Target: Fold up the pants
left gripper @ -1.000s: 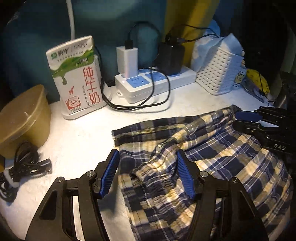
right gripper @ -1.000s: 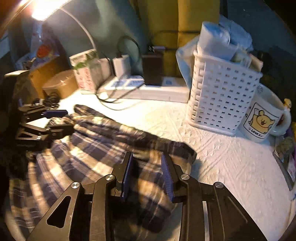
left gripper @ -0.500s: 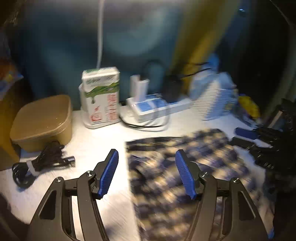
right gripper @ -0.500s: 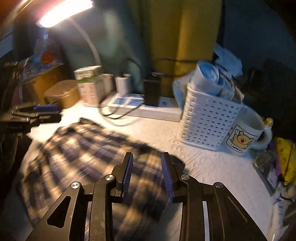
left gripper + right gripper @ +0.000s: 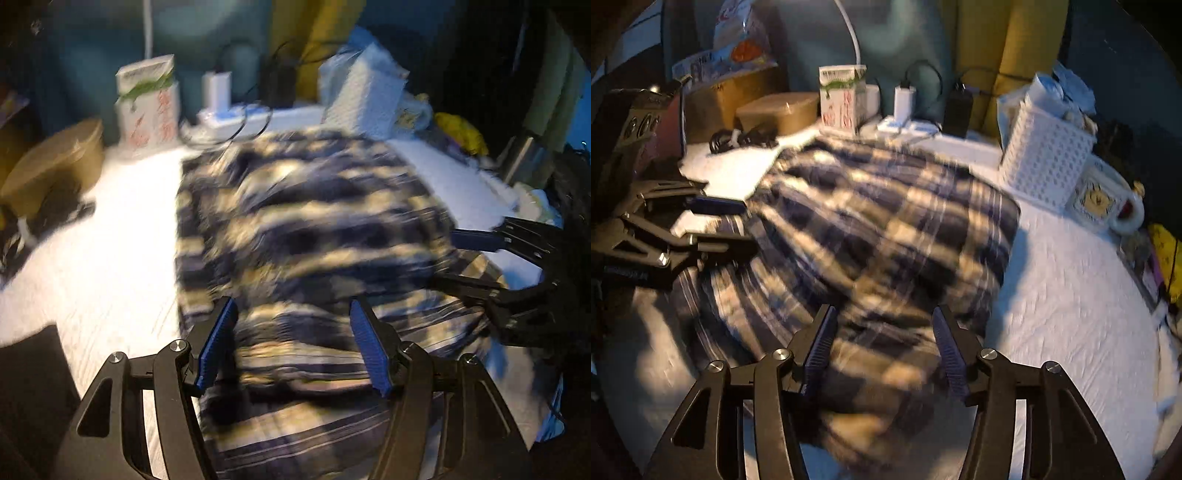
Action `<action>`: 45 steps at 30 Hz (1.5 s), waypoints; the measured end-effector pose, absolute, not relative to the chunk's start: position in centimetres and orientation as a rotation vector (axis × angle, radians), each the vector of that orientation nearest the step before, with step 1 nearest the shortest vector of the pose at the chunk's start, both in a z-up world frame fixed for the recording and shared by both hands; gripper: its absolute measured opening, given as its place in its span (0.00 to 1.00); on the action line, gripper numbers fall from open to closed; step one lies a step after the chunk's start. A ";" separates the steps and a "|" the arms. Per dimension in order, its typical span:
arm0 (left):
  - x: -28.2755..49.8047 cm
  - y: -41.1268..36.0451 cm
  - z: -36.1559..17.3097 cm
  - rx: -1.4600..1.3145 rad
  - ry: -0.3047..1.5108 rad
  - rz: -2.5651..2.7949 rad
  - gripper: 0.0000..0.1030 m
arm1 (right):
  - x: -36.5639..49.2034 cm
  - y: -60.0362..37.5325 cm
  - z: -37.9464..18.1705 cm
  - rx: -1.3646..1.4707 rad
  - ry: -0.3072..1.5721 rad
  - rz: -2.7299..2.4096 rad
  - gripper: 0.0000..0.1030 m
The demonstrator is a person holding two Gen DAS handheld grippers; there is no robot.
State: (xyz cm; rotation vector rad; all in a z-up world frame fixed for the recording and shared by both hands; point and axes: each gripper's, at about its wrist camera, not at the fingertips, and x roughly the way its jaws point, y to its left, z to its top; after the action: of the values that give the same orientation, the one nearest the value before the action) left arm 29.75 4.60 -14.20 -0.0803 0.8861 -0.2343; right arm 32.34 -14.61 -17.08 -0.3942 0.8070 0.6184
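Observation:
The blue and cream plaid pants (image 5: 314, 221) lie in a folded heap on the white table cover (image 5: 103, 251); both views are blurred by motion. My left gripper (image 5: 291, 302) hangs open over the near part of the pants, its blue pads well apart and pressing nothing. My right gripper (image 5: 883, 310) is over the pants' (image 5: 886, 229) right part. Its jaws are opening, with cloth below and between them and the pads off it. Each gripper shows in the other's view: the right gripper (image 5: 443, 258) at the right edge, the left gripper (image 5: 749, 226) at the left.
Along the back stand a milk carton (image 5: 147, 99), a power strip (image 5: 251, 118) with plugged chargers, a white basket (image 5: 1045, 162) and a mug (image 5: 1104, 199). A brown box (image 5: 779, 110) and coiled cables (image 5: 738, 138) sit back left. Bare white cover lies right of the pants.
Both grippers have drawn back toward the table's near side, so more of the pants and table shows. The right jaws stand wider than before. The left jaws keep the same gap.

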 end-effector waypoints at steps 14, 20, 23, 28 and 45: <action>28.7 9.0 -11.5 -0.105 0.808 -0.206 0.67 | 30.6 -19.7 -14.2 -0.345 0.764 0.580 0.69; 33.3 10.6 -10.9 -0.126 0.777 -0.179 0.67 | 34.5 -20.8 -12.6 -0.282 0.729 0.535 0.69; 35.5 10.4 -11.4 -0.120 0.791 -0.180 0.67 | 36.6 -20.7 -12.4 -0.247 0.729 0.533 0.69; 38.7 9.9 -12.9 -0.110 0.834 -0.196 0.67 | 40.0 -19.7 -12.9 -0.211 0.745 0.536 0.69; 42.5 9.5 -16.0 -0.072 0.847 -0.241 0.74 | 46.2 -17.7 -16.8 -0.142 0.855 0.596 0.69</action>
State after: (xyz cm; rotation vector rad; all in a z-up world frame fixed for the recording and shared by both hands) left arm 42.46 9.45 -15.98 -0.0718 0.8467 -0.2405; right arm 46.19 -17.68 -16.79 -0.1420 0.8552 0.5961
